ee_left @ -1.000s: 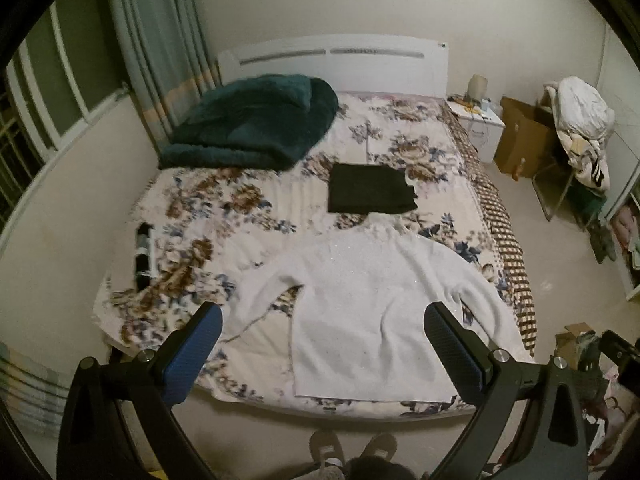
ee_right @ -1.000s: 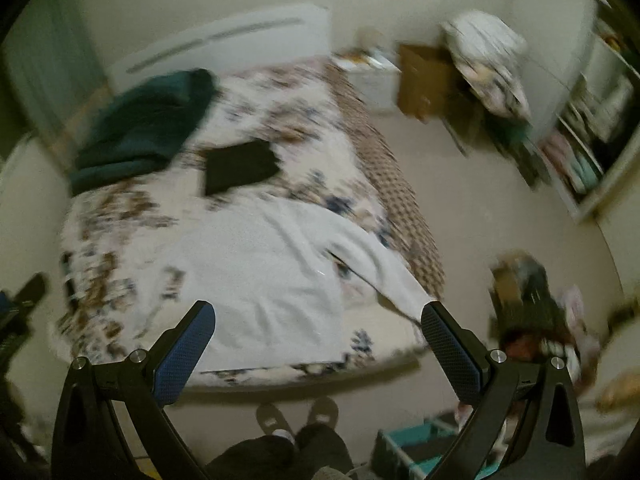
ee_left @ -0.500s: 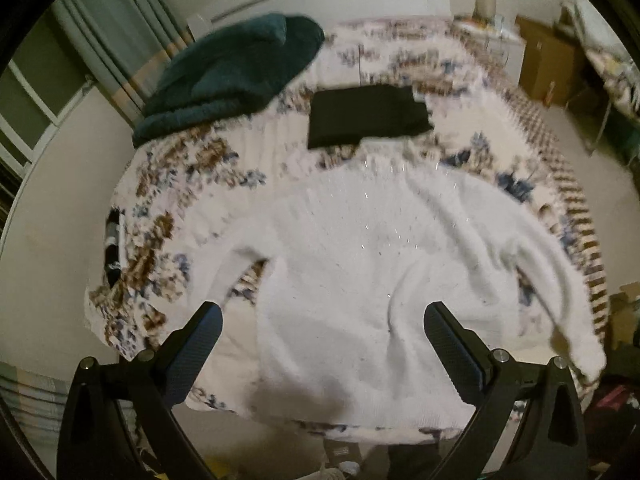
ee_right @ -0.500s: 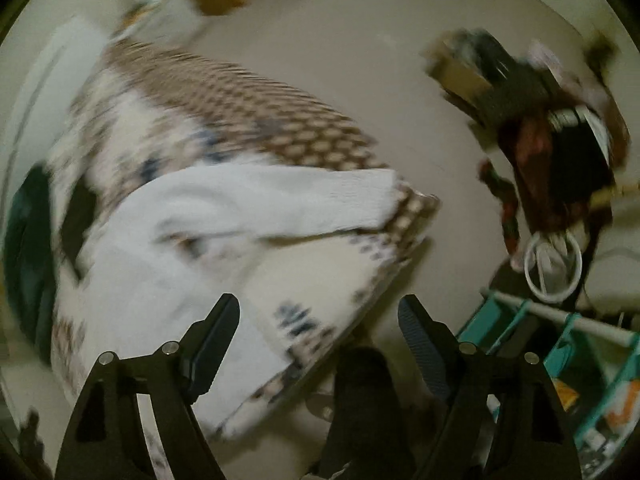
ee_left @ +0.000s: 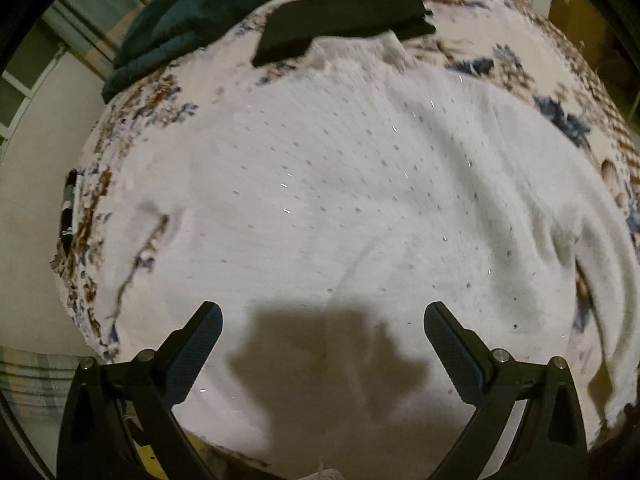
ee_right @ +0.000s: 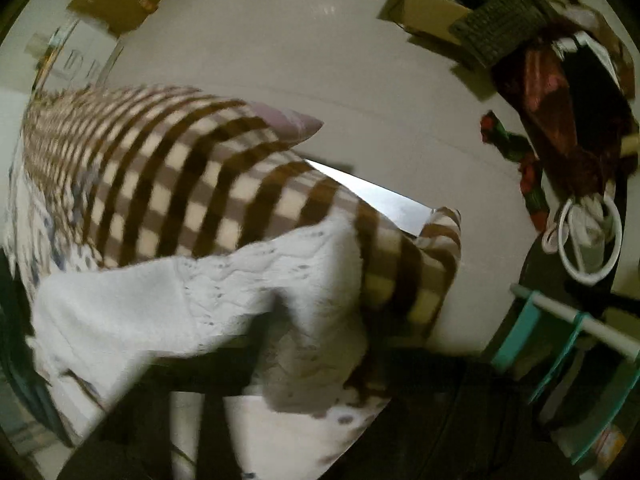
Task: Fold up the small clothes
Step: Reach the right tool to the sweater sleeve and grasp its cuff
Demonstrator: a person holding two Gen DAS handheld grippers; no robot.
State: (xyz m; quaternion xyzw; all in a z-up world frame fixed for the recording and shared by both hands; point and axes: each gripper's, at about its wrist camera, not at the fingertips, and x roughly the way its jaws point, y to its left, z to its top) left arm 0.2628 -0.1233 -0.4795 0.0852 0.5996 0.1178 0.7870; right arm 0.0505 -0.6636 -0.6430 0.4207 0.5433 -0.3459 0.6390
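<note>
White sweater (ee_left: 340, 200) spread flat — left gripper (ee_left: 322, 344) gaping above its hem; right gripper's state unclear.

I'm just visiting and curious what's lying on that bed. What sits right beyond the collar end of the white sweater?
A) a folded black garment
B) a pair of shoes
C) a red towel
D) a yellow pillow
A: in the left wrist view a flat, folded black garment lies on the floral bedspread just past the collar of the white sweater, which is spread out below the open left gripper.
</note>
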